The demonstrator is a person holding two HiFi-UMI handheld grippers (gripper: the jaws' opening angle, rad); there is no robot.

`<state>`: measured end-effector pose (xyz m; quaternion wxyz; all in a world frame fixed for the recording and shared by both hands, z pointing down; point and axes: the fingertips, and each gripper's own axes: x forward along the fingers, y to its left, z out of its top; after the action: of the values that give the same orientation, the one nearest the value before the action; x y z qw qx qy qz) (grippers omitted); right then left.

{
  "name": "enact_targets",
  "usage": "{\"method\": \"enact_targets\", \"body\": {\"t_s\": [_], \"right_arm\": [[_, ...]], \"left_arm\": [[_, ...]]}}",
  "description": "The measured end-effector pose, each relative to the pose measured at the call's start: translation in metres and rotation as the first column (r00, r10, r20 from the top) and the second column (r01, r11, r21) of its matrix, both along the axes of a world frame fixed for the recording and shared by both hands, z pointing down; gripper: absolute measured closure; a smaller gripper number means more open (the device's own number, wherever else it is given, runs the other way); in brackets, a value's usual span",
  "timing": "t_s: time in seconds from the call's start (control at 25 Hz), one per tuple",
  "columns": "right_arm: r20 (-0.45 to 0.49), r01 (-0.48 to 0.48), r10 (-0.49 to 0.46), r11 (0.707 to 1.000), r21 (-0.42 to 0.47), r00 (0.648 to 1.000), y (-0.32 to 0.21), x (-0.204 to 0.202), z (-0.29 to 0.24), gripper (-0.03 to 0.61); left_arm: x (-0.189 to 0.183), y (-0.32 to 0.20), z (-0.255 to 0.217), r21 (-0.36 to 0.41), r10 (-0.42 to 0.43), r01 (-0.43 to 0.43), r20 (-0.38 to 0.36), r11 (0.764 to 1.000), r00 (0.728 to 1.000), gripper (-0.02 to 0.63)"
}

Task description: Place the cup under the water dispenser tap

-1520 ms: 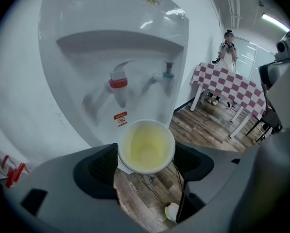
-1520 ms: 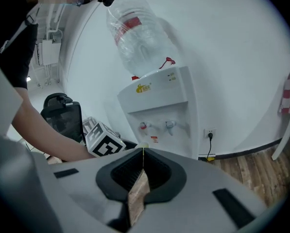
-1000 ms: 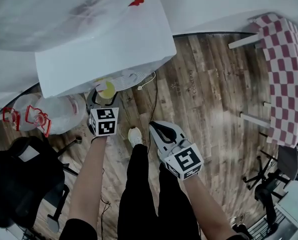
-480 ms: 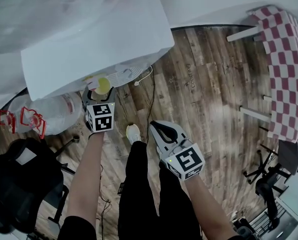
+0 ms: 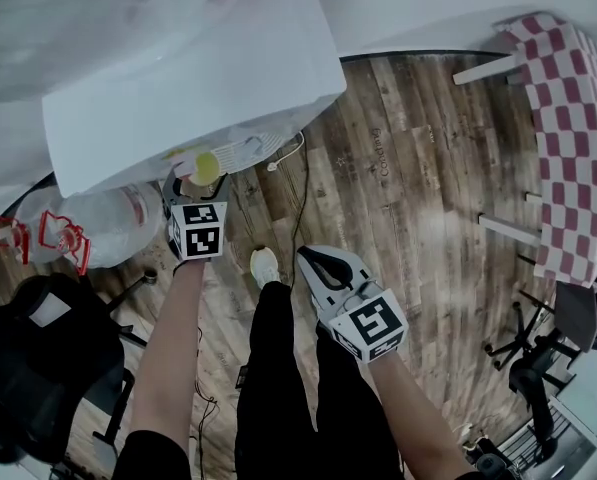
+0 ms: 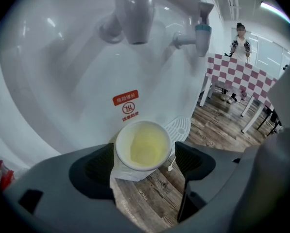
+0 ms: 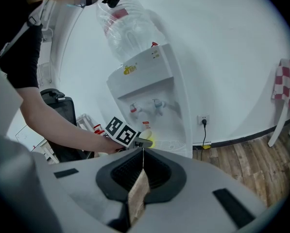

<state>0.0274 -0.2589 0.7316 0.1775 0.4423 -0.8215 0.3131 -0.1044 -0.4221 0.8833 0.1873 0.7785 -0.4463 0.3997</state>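
Right gripper view shows the right gripper nearest the person, its fingers pressed together on nothing. Farther out, the left gripper has its fingers clenched on a white cup, yellow inside, held over the wood floor just before the drip grille of the water dispenser, below its nearer tap. Beyond stands a checked tablecloth

Paper cup, glossy plastic dispenser

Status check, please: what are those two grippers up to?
Left gripper shut on cup, held below tap, not set down. Right gripper shut, empty, away from dispenser. Nothing blocking.
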Motion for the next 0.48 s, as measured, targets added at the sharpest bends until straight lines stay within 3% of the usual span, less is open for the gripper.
{"method": "enact_targets", "body": {"t_s": [0.48], "right_arm": [[0.031,0.039,-0.041,0.997,0.066,0.999,0.017,-0.003,-0.056,0.557]], "left_arm": [[-0.012,0.051,-0.054,-0.028,-0.056,0.055,-0.019,0.998,0.998,0.225]]}}
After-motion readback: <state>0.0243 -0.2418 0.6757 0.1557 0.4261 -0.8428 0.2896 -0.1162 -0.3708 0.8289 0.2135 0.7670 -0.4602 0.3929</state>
